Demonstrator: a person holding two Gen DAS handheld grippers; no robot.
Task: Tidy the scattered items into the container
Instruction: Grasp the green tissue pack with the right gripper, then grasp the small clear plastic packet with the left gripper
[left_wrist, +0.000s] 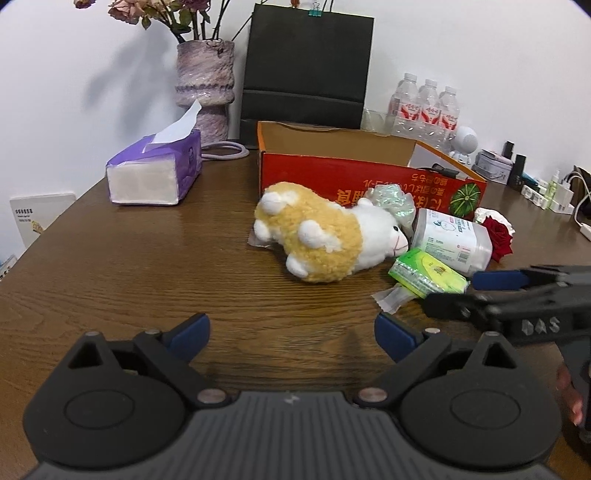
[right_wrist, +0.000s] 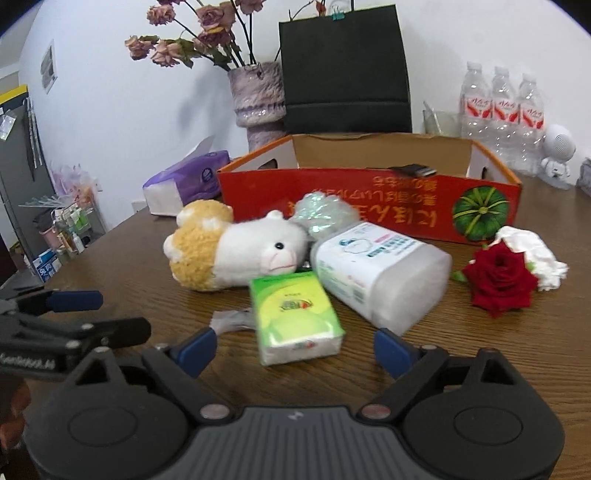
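A red cardboard box (left_wrist: 354, 177) (right_wrist: 369, 195) stands open on the brown table, with a dark item inside near its front wall (right_wrist: 413, 170). In front of it lie a yellow-and-white plush sheep (left_wrist: 325, 236) (right_wrist: 236, 247), a crumpled clear wrapper (right_wrist: 321, 214), a white wipes pack (left_wrist: 454, 236) (right_wrist: 373, 269), a green tissue pack (left_wrist: 428, 275) (right_wrist: 291, 317) and a red rose (left_wrist: 496, 236) (right_wrist: 498, 277). My left gripper (left_wrist: 291, 332) is open over bare table, short of the sheep. My right gripper (right_wrist: 295, 347) is open, with the near end of the green tissue pack between its fingers.
A purple tissue box (left_wrist: 155, 173) sits at the left. A vase of flowers (left_wrist: 205, 85), a black paper bag (left_wrist: 306, 70) and water bottles (left_wrist: 424, 107) stand behind the box. A small white robot figure (right_wrist: 556, 155) and clutter are at the right.
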